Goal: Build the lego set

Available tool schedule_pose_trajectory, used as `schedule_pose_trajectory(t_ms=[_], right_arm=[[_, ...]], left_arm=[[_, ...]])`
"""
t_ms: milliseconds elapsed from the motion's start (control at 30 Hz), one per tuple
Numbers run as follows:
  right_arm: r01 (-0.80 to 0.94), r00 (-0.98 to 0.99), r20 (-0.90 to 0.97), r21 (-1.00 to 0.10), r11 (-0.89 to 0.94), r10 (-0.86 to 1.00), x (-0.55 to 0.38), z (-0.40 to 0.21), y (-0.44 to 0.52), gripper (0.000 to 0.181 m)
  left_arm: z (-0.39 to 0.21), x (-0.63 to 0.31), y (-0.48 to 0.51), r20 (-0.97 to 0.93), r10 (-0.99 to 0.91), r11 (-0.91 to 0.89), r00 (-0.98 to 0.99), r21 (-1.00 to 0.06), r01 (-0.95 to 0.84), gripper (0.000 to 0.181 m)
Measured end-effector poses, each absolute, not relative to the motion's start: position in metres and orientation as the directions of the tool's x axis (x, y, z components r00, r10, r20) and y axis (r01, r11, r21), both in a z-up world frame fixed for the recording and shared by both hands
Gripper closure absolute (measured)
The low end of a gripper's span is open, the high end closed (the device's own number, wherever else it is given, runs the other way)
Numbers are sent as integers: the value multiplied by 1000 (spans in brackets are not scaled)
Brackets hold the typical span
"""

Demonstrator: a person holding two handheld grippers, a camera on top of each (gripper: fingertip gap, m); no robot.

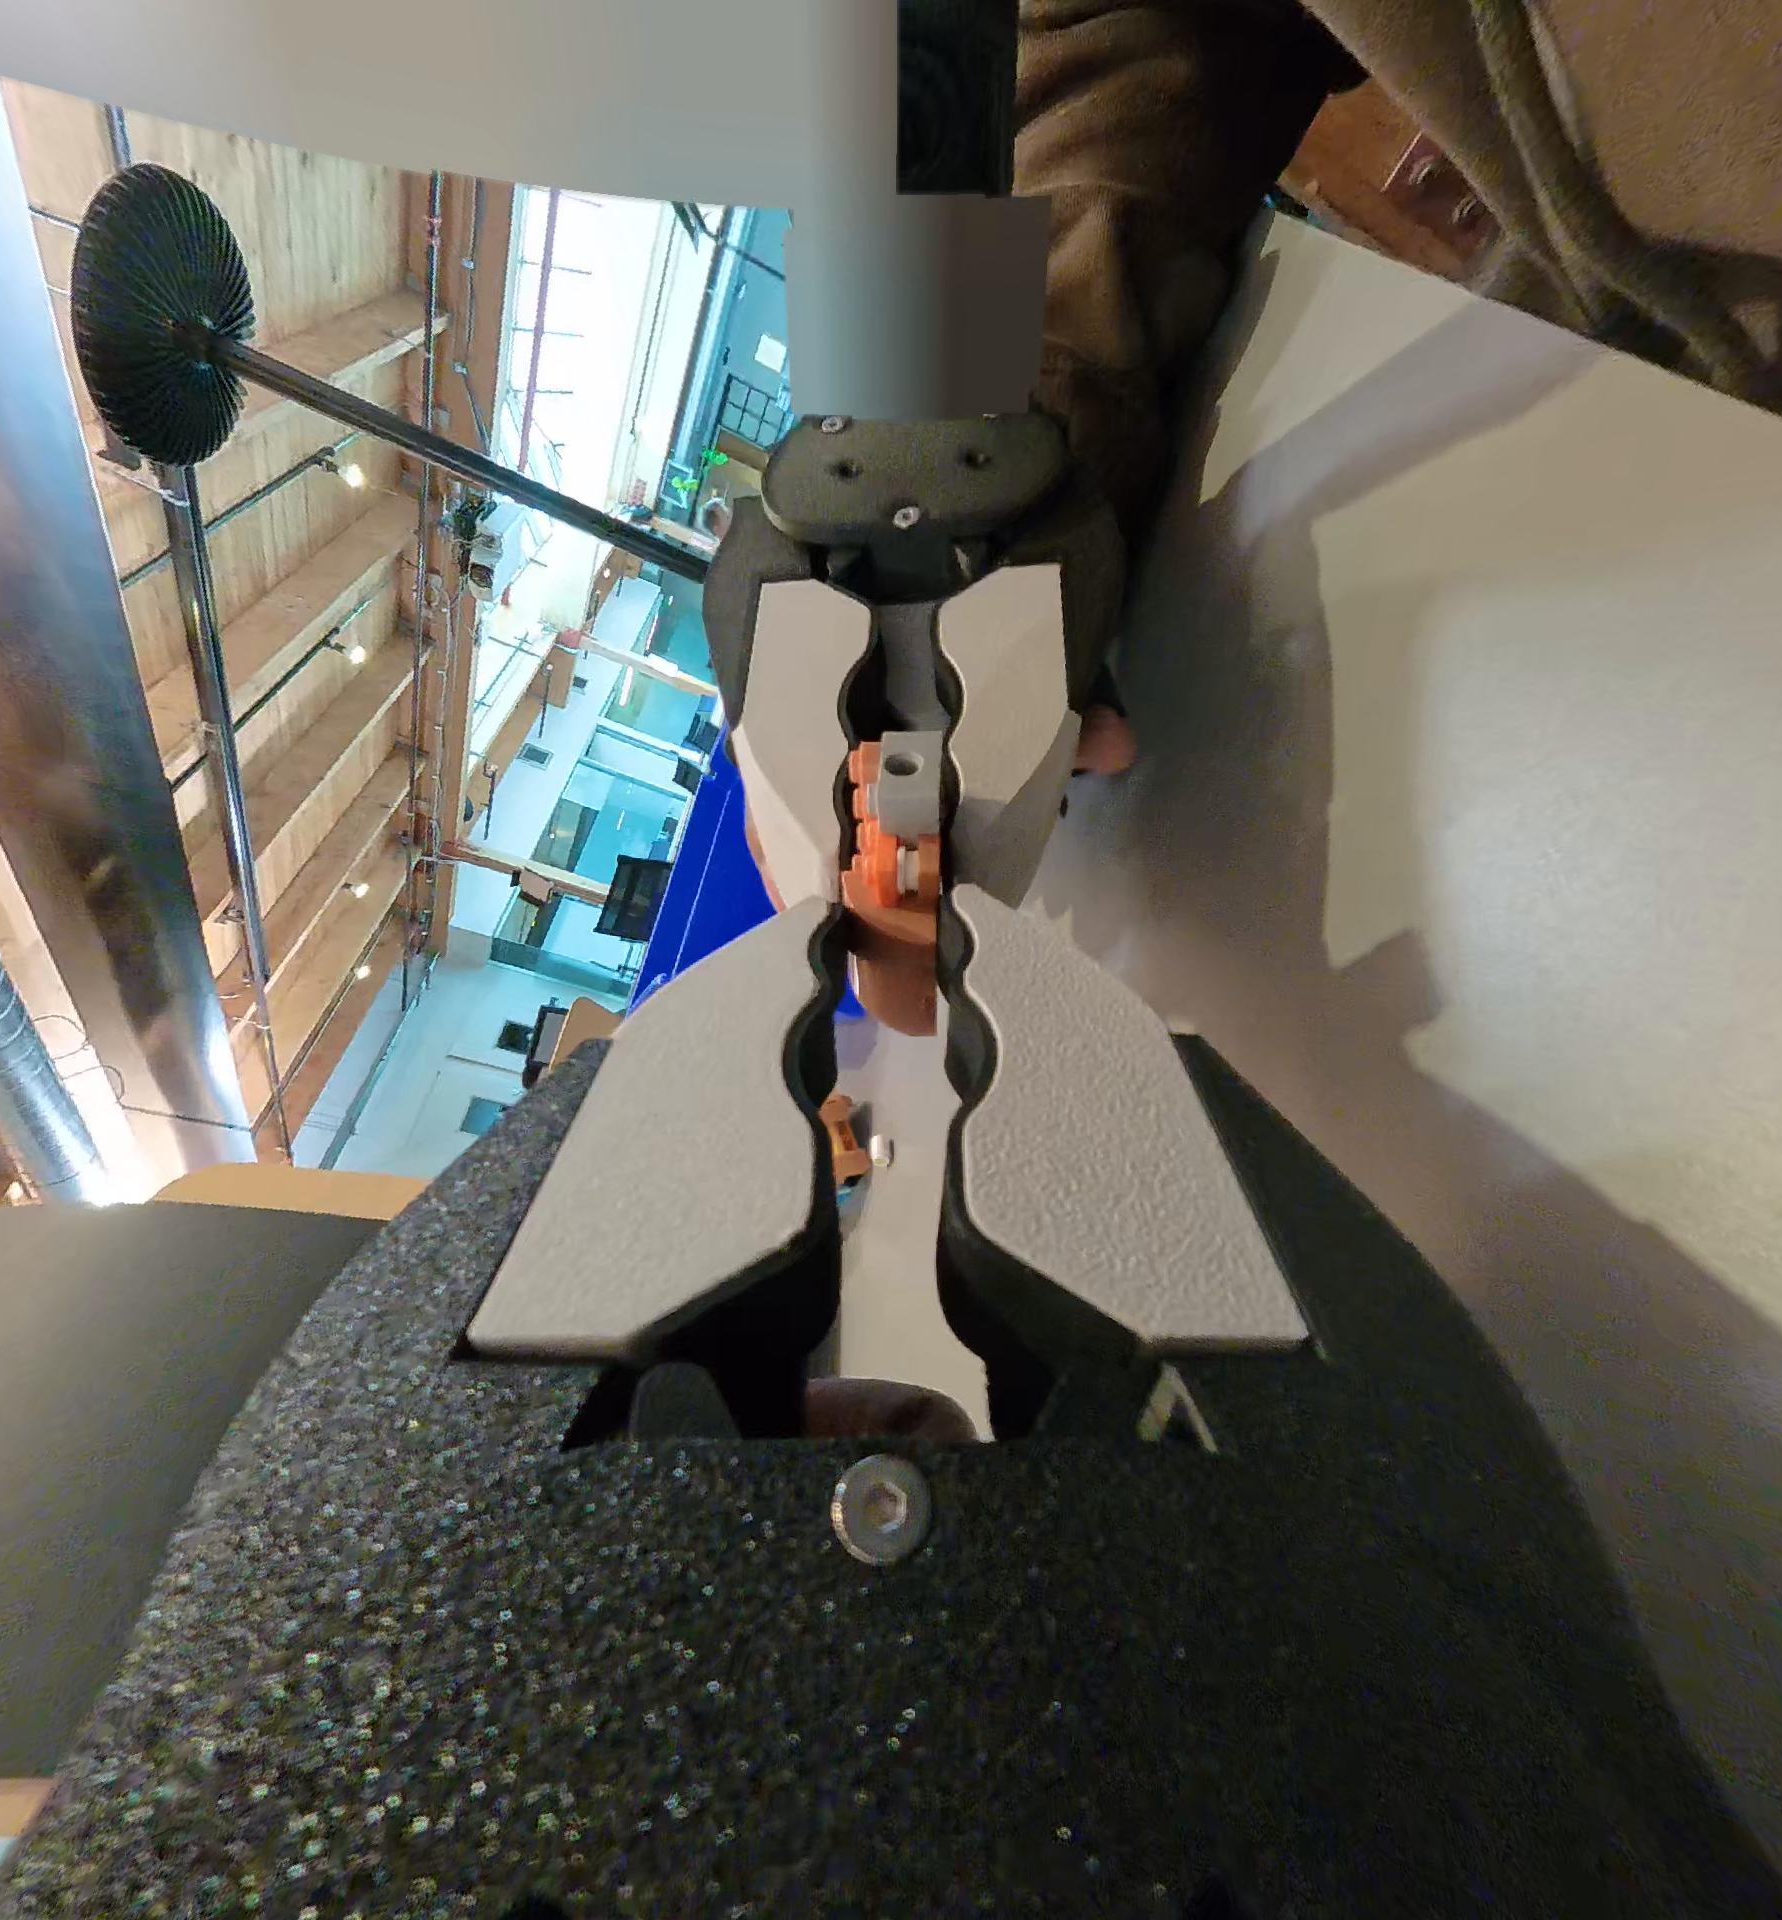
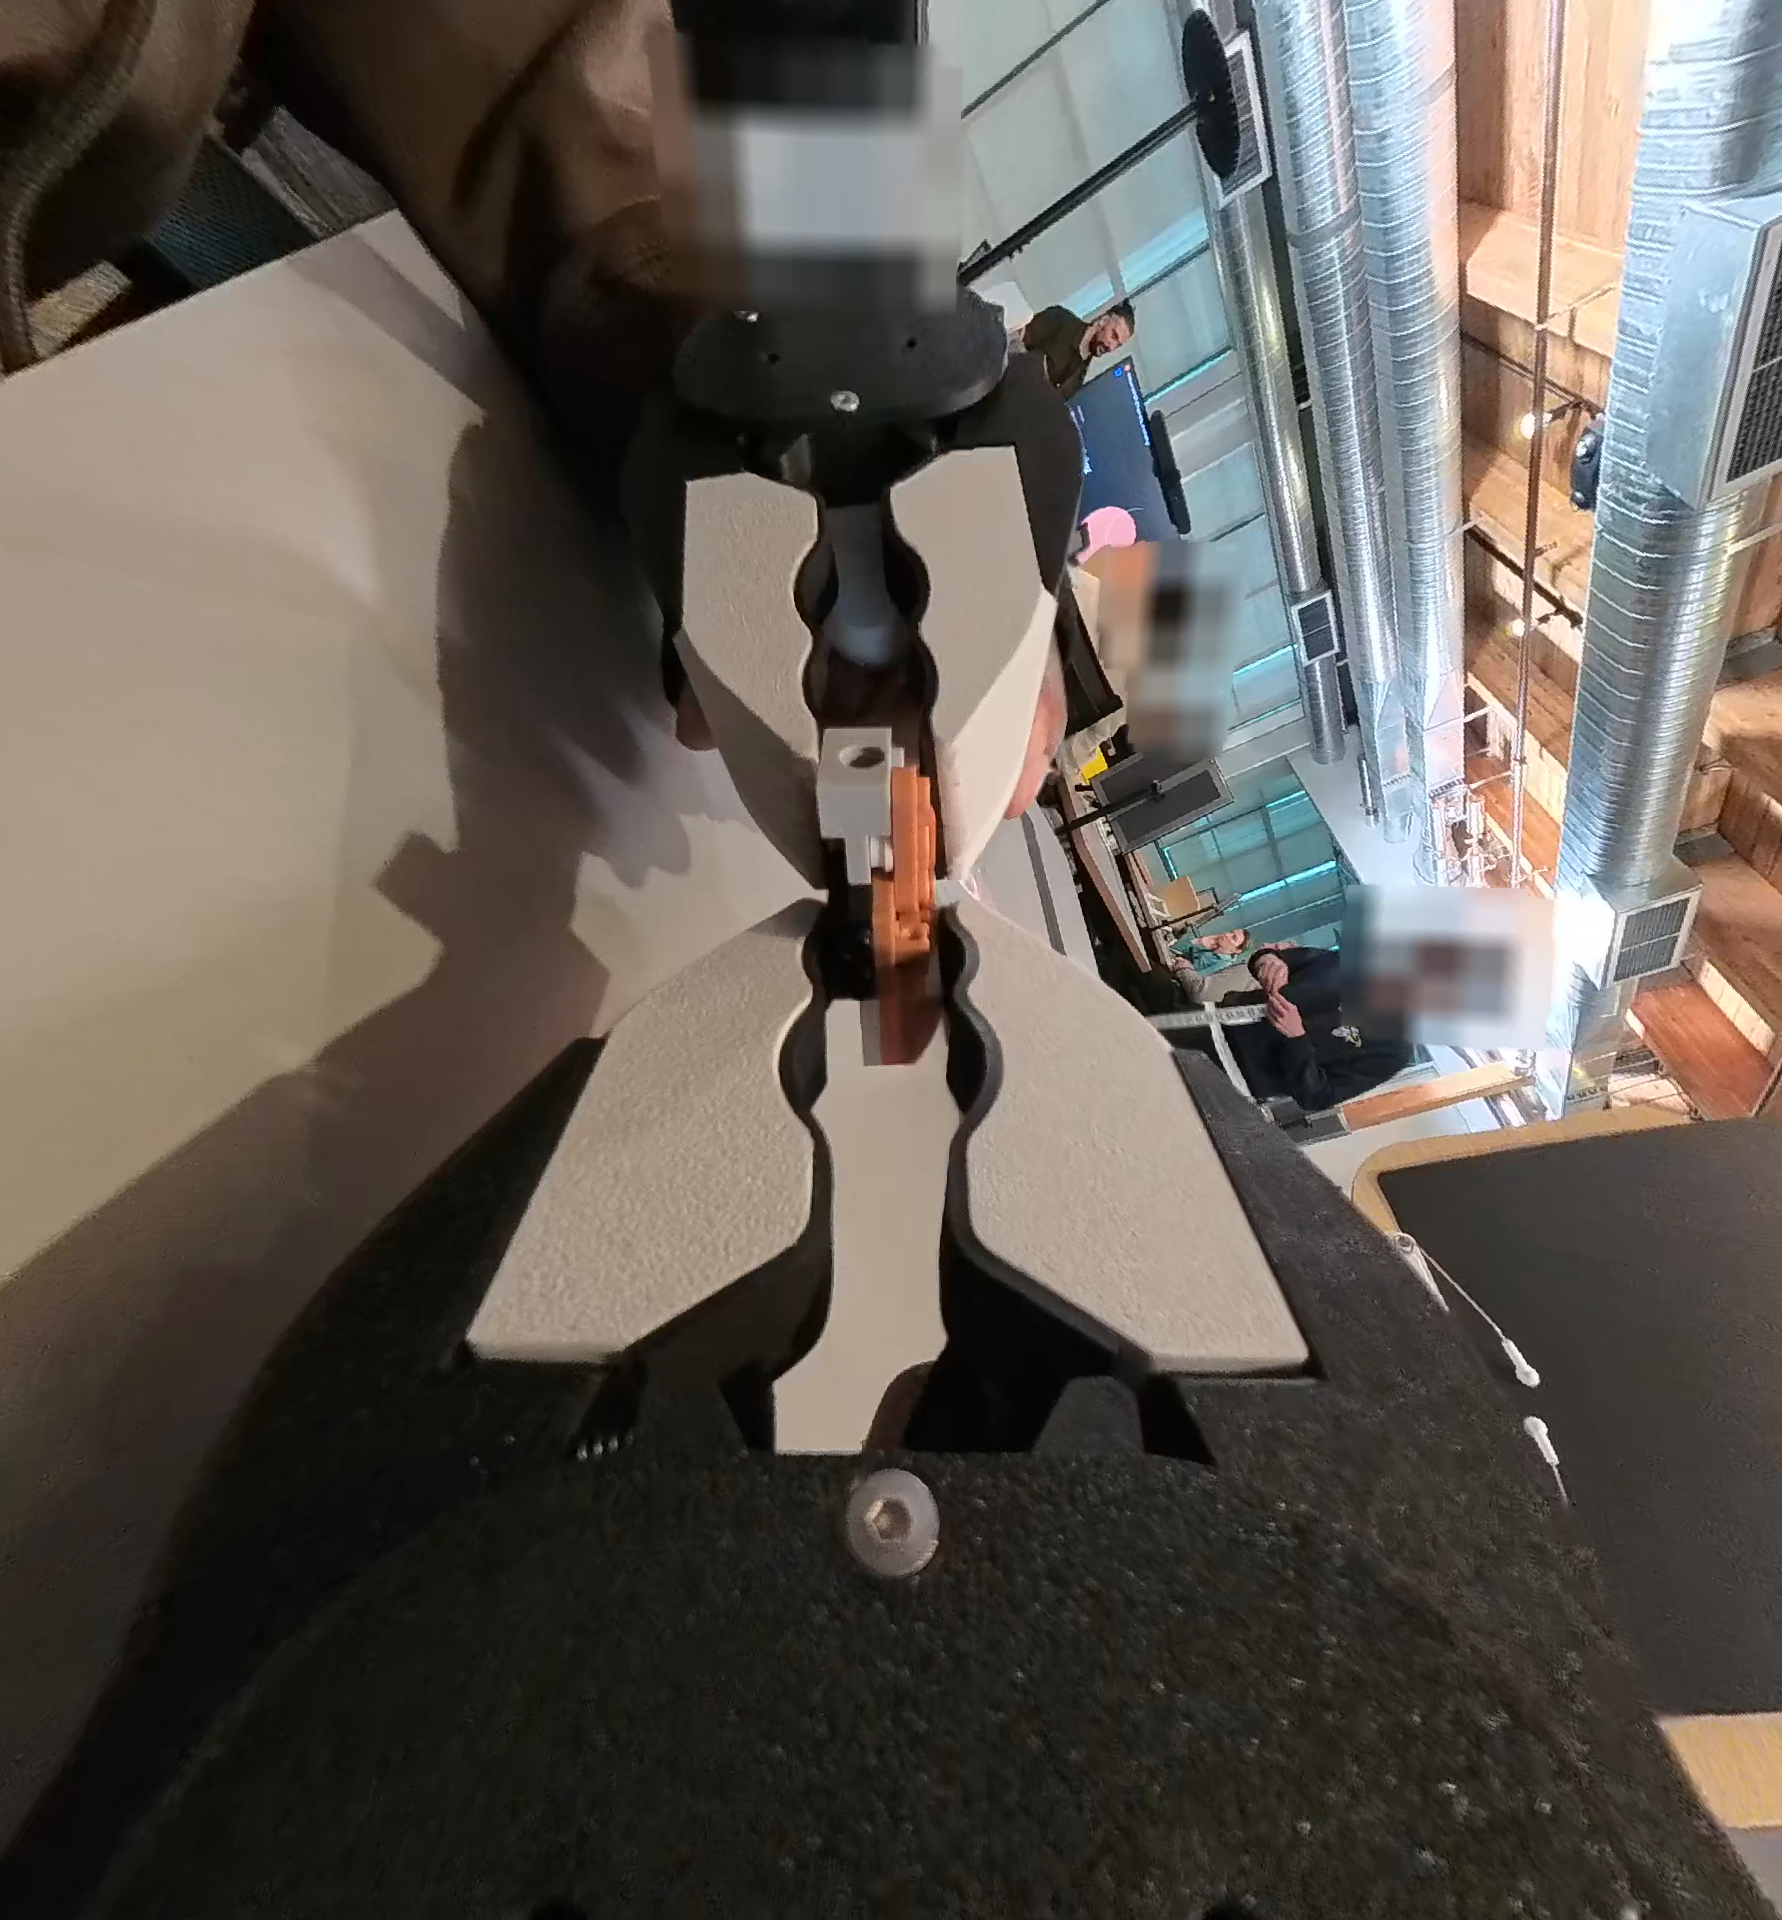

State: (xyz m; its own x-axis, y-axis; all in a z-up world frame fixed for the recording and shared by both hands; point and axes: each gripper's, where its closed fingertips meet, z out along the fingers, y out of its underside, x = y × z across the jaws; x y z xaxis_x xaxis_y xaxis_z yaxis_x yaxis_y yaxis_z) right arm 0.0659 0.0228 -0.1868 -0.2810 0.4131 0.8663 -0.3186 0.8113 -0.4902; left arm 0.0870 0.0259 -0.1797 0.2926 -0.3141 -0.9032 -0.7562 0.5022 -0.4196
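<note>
Meanwhile, the two grippers are pointed at each other, tip to tip, with a small lego assembly (image 1: 892,831) caught between them above a white table (image 1: 1489,831).

On the left, the left gripper (image 1: 892,925) is seen in its own view with its grey-faced fingers (image 1: 700,1164) drawn close together, though a narrow gap is left along most of their length. Only at the tips is something gripped: the brown, curved lower part of the assembly is pinched there and is seen running back between the fingers. Beyond the tips, the orange studded pieces and a grey block (image 1: 902,779) with a round hole are seen projecting forward.

To the right of that, the right gripper (image 2: 892,914) is shown in its own view, likewise nearly closed, with its tips pressed on the orange and brown plates (image 2: 908,894) of the same assembly. The grey block (image 2: 856,774) is seen just past the tips, on the left side of the orange stack, lying between the opposite gripper's fingers.

Two loose small pieces (image 1: 851,1138) are left lying on the table beneath the left gripper.
</note>
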Motion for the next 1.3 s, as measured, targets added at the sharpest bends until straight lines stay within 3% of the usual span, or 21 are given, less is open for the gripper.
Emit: schedule_pose_trajectory(t_ms=[267,367,467,633,800,933,1100,1200,1300], right_arm=[[-248,-386,804,-562,789,452,66,-193,39,138],[-88,-581,586,-735,673,564,67,-208,41,132],[96,-663,292,-880,465,690,63,-209,41,109],[102,-650,265,-898,427,712,60,-203,43,105],[97,-670,285,-882,462,685,59,-210,38,103],[93,-698,268,-886,454,664,62,-209,33,123],[86,-674,284,-887,454,682,60,-206,38,125],[77,-645,288,-897,435,708,57,-200,45,125],[35,-611,329,-898,440,720,55,-193,50,125]], left_arm=[[-193,59,44,-958,-205,391,201,-268,-880,165],[-194,52,49,-990,-110,346,83,-117,-931,165],[-194,52,51,-999,-14,316,-53,46,-948,165],[-198,59,48,-994,11,332,-113,110,-937,165],[-198,71,39,-997,1,414,-77,71,-908,165],[-198,76,37,-997,4,436,-73,68,-897,165],[-195,71,39,-1000,-26,431,-7,-5,-902,155],[-197,63,39,-982,-154,431,106,-164,-887,140],[-199,52,38,-851,-399,371,341,-491,-789,137]])
